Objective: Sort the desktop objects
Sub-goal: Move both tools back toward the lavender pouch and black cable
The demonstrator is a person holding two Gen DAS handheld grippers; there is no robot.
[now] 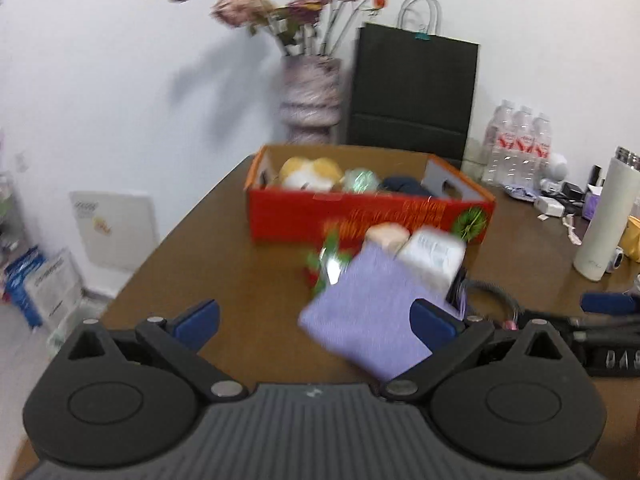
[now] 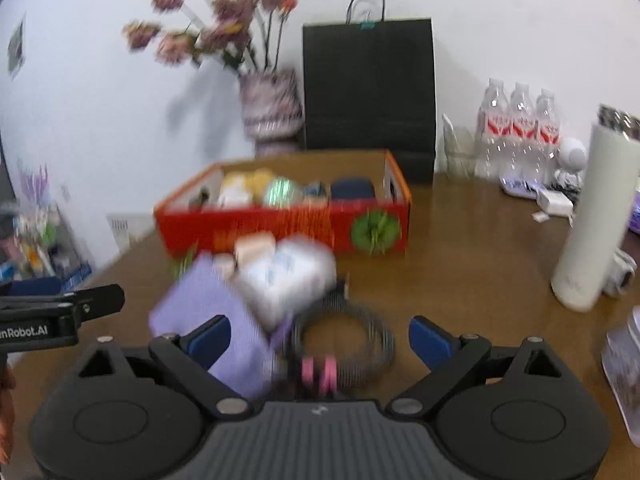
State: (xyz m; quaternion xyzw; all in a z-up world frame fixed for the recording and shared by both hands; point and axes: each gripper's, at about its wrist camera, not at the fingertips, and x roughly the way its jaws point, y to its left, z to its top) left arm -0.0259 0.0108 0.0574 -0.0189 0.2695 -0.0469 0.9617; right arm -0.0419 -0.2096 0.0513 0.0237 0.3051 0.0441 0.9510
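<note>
Standing wide apart with nothing clamped, the jaws of the left gripper (image 1: 316, 320) frame bare brown bench (image 1: 248, 280), and a lilac cloth (image 1: 360, 320) lies just at the inner side of its right-hand jaw. The right gripper (image 2: 320, 338) also has its jaws spread, empty, over a coiled black cable (image 2: 344, 336) with pink clips; the same cloth sits by its left-hand jaw. Just past the jaws a white packet (image 2: 288, 280) rests against the cloth, blurred, with a small peach-coloured item (image 2: 254, 246) behind it. Beyond these stands the red cardboard box (image 1: 360, 220), open-topped and holding several soft items. Farthest off, a vase of flowers (image 1: 310, 96) and a black paper bag (image 1: 412, 92) stand at the wall.
</note>
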